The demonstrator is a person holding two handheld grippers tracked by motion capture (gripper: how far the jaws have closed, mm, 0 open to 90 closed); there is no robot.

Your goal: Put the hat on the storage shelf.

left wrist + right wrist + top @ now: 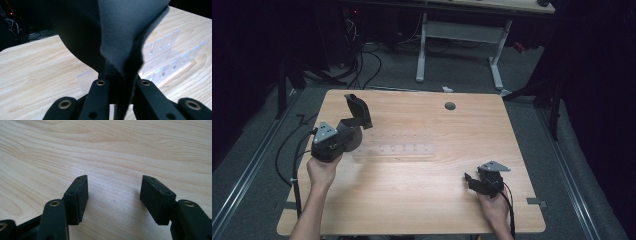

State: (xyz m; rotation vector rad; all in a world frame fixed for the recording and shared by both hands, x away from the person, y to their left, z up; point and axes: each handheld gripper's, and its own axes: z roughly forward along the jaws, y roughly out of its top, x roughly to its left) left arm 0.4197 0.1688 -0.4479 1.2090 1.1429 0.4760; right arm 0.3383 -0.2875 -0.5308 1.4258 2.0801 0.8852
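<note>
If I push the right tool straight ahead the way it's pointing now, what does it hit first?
Most likely bare table. The right tool is open, angled down at the wood, with nothing between its jaws or ahead in the right gripper view. The clear rack lies farther off.

Table (412,195) is pale wood w/ clear grain, smooth, a soft sheen under the light; the slotted rack (172,53) lying on it looks like frosted clear plastic, semi-matt, edges catching light; the dark grey cloth (125,32) above the rack is matt woven fabric, fine rough texture, raw frayed edge; left gripper (120,85) is matt black plastic w/ brass-look metal rivets; right gripper (113,192) same matt black, pads (83,195) finely ribbed, rubbery-looking.
</note>
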